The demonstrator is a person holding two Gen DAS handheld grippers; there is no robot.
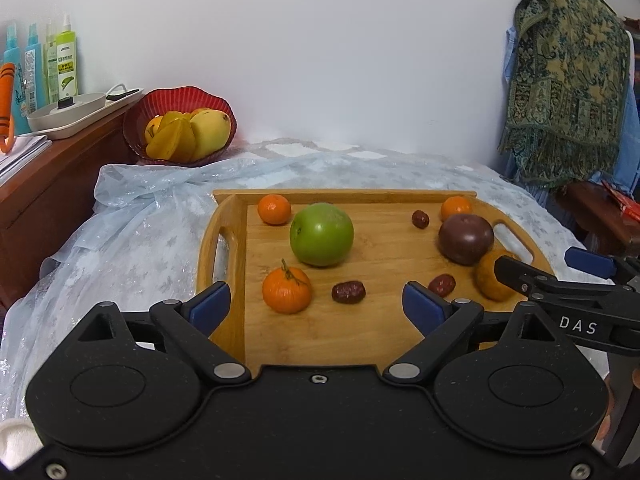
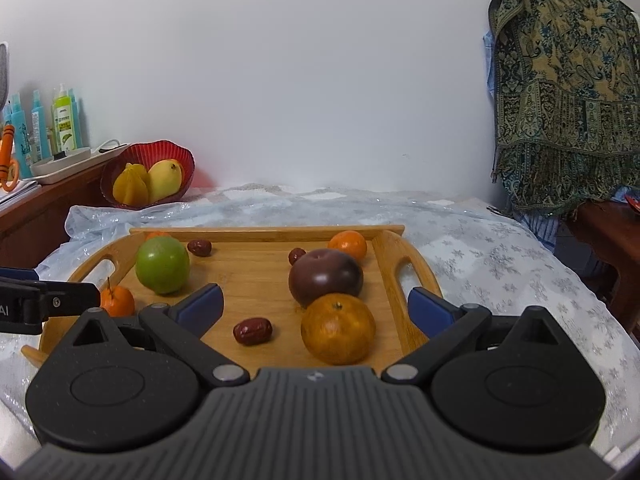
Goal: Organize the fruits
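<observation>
Both claws gaped wide, empty: left claw (image 1: 316, 304) above stemmed tangerine (image 1: 286, 290), right claw (image 2: 316, 308) above large orange (image 2: 338, 329). Fruit lay scattered on wooden tray (image 1: 320, 340) atop bed; red bowl (image 1: 136, 120) held yellow fruit.

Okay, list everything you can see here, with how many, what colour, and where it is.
Tray: one, wooden, on the cloth.
Cloth: one, pale blue, under the tray.
Apple: one, green, tray's far left.
Dark fruit: one, purple-brown, tray's right.
Oranges: four, orange, spread over the tray.
Dates: three, dark red, on the tray.
Bowl: one, red, far left, holding yellow fruit.
Bottles: several, blue and green, on the cabinet.
Shawl: one, green-gold, hanging right.
Left gripper: jaws open, empty.
Right gripper: jaws open, empty.
</observation>
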